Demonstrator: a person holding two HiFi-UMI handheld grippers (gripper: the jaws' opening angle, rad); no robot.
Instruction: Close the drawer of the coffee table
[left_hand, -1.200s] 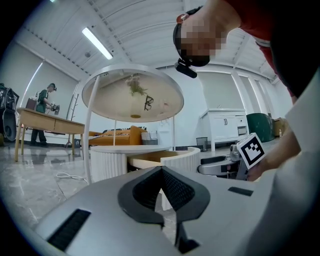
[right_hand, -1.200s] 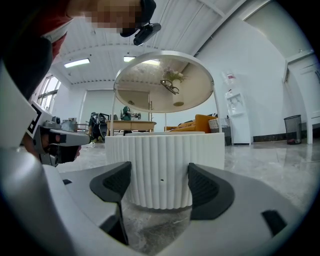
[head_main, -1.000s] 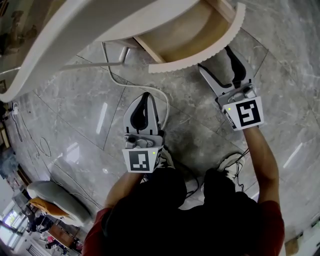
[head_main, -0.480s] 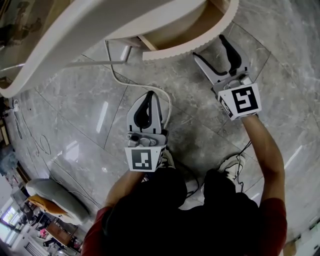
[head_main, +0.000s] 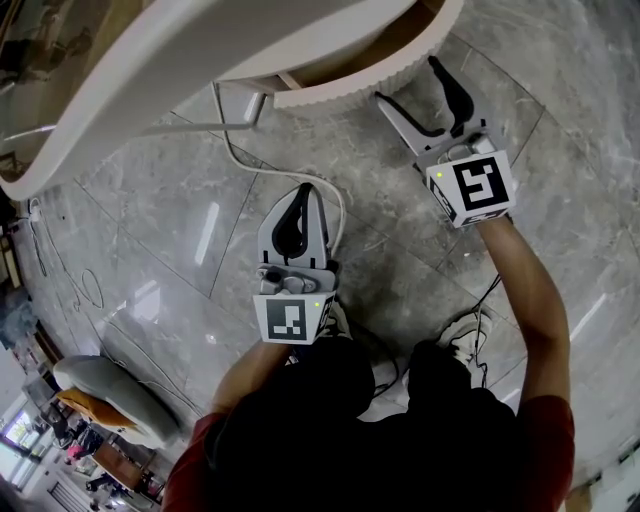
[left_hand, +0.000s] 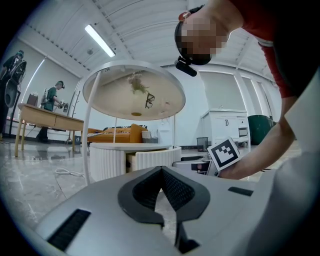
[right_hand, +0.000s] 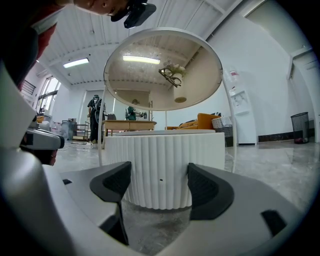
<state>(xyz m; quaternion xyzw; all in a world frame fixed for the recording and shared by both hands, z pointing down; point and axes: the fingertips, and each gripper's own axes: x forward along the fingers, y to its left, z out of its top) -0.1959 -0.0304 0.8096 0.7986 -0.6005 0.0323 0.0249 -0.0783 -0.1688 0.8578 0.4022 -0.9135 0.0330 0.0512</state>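
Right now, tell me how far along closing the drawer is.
Done: the drawer is mostly in, but a gap beside its ribbed front shows it ajar. In hand: the right gripper, jaws apart, is up at that front, apparently pushing. The left gripper, shut and empty, hangs back. Left: push the front flush with the coffee table.

My head view looks steeply down, coffee table (head_main: 200, 50) along the frame's top. Both gripper views sit low near the floor (head_main: 150, 250), facing that table: the right close on its drawer (right_hand: 162, 170), the left farther back.
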